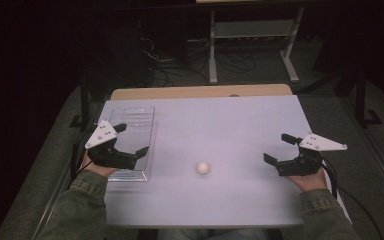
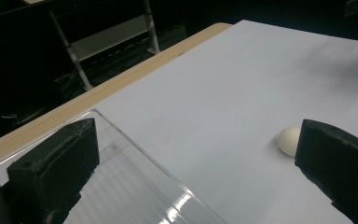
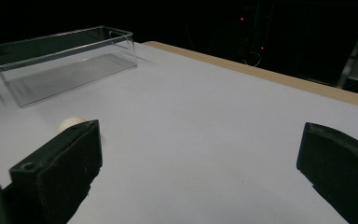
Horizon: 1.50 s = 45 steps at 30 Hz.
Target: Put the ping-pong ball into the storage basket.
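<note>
Nearest the person, the left gripper [image 1: 131, 140] hangs over the near end of the clear plastic box [image 1: 145, 112] with its fingers spread wide and holding nothing, while the right gripper [image 1: 279, 148] hovers at the right side of the tabletop [image 1: 220, 120], its fingers equally wide apart and empty. Between the two, a little nearer the left one, the small white ball [image 1: 203, 168] lies on the bare tabletop, apart from both grippers and just right of the box. Farther back, the box stretches away along the left side toward the wooden far edge [image 1: 200, 92].
</note>
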{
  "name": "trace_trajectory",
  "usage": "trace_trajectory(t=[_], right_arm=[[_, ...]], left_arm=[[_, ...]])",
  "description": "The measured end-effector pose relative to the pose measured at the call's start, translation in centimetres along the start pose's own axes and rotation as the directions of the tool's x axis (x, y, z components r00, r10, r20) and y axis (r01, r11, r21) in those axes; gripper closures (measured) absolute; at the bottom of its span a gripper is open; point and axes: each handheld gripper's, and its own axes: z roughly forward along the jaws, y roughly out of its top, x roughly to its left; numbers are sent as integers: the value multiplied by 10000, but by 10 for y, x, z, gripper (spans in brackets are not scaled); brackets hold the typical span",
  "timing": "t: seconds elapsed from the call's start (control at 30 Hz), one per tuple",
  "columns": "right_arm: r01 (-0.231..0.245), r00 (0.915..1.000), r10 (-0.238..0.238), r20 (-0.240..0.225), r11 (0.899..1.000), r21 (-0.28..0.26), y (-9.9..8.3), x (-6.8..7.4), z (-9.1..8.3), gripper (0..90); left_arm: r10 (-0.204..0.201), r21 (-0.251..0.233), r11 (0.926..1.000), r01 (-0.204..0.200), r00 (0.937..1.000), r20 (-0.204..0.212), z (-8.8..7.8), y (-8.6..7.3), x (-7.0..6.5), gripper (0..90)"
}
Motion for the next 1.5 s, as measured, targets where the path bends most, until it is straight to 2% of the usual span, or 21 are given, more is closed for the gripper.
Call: trace_trajectory(t=[0.43, 0.53, 0.63, 0.7, 0.77, 0.9, 0.93, 1.03, 1.1, 1.4, 1.5], right_arm=[[-52, 10000, 52, -67, 10000, 81, 0, 0, 0, 0], [-44, 10000, 45, -86, 10000, 80, 0, 0, 0, 0], [-102, 9999, 103, -135, 9999, 97, -1, 0, 1, 0], [-117, 9998, 118, -149, 9999, 102, -1, -1, 1, 0], [-165, 9997, 166, -152, 9998, 111, -1, -1, 0, 0], [-158, 9997, 160, -165, 9998, 127, -1, -1, 0, 0], [-162, 9997, 164, -173, 9998, 137, -1, -1, 1, 0], [-153, 9997, 155, -190, 9998, 123, -1, -1, 0, 0], [-184, 9996, 186, -196, 9997, 139, -1, -1, 0, 0], [-166, 9996, 169, -204, 9997, 151, -1, -1, 0, 0], [-182, 9996, 185, -202, 9997, 154, -2, -1, 0, 0]], left_arm=[[774, 613, 9948, -810, 9953, 583, 18, 20, -4, 0], [789, 608, 9947, -825, 9951, 602, 21, 22, -5, 0], [786, 682, 9941, -843, 9936, 812, 25, 25, -5, 0], [937, 829, 9913, -1026, 9900, 1053, 28, 28, -6, 0], [1178, 889, 9878, -1281, 9867, 1124, 31, 32, -8, 0], [1235, 1015, 9852, -1379, 9829, 1368, 35, 38, -10, 0], [1366, 1137, 9815, -1543, 9792, 1497, 39, 41, -11, 0], [1504, 1282, 9766, -1724, 9748, 1650, 43, 45, -13, 0], [1529, 1330, 9753, -1765, 9734, 1707, 46, 47, -14, 0], [1951, 1715, 9577, -2311, 9595, 2033, 60, 57, -17, 0], [1960, 1798, 9551, -2354, 9573, 2124, 64, 60, -17, 0]])
